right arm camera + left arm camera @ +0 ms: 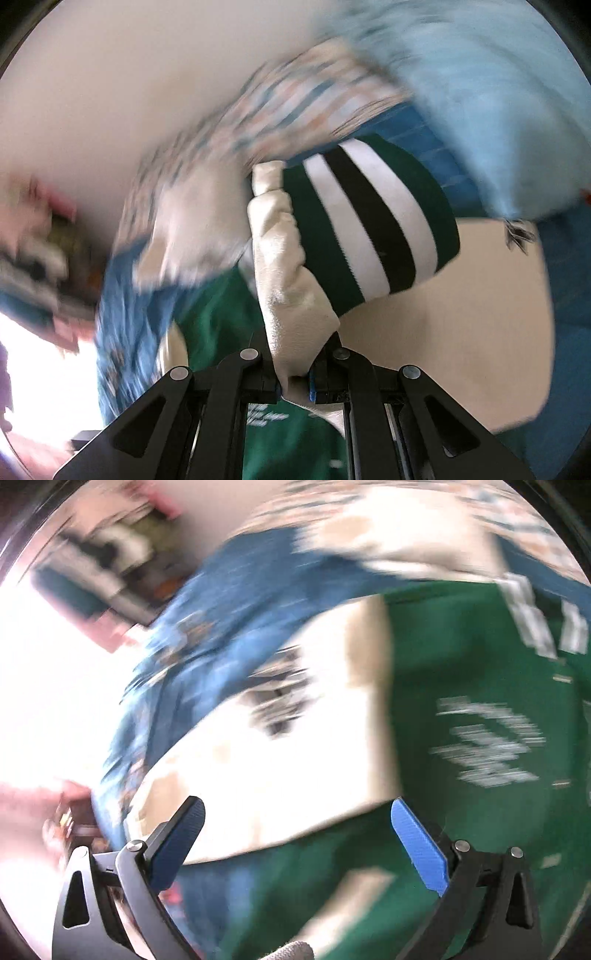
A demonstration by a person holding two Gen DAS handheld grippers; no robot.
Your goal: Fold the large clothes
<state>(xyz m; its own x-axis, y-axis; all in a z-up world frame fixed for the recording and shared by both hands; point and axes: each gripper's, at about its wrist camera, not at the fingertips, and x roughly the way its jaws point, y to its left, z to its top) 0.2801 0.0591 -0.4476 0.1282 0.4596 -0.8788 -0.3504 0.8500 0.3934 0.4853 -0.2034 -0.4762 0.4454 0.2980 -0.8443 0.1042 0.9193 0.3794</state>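
A large green and cream garment (461,709) with white lettering lies spread in the blurred left wrist view. My left gripper (295,834) is open above it, its blue pads (417,845) wide apart and empty. In the right wrist view my right gripper (297,380) is shut on a cream fold of the garment (284,266). A cuff with green, white and black stripes (373,218) hangs just beyond the jaws. More green cloth (218,314) shows below left.
A blue patterned bedcover (207,635) lies under the garment, and shows in the right wrist view (122,332). A pale blue cloth (480,92) is at upper right. Blurred clutter (110,554) and bright window light are at the left.
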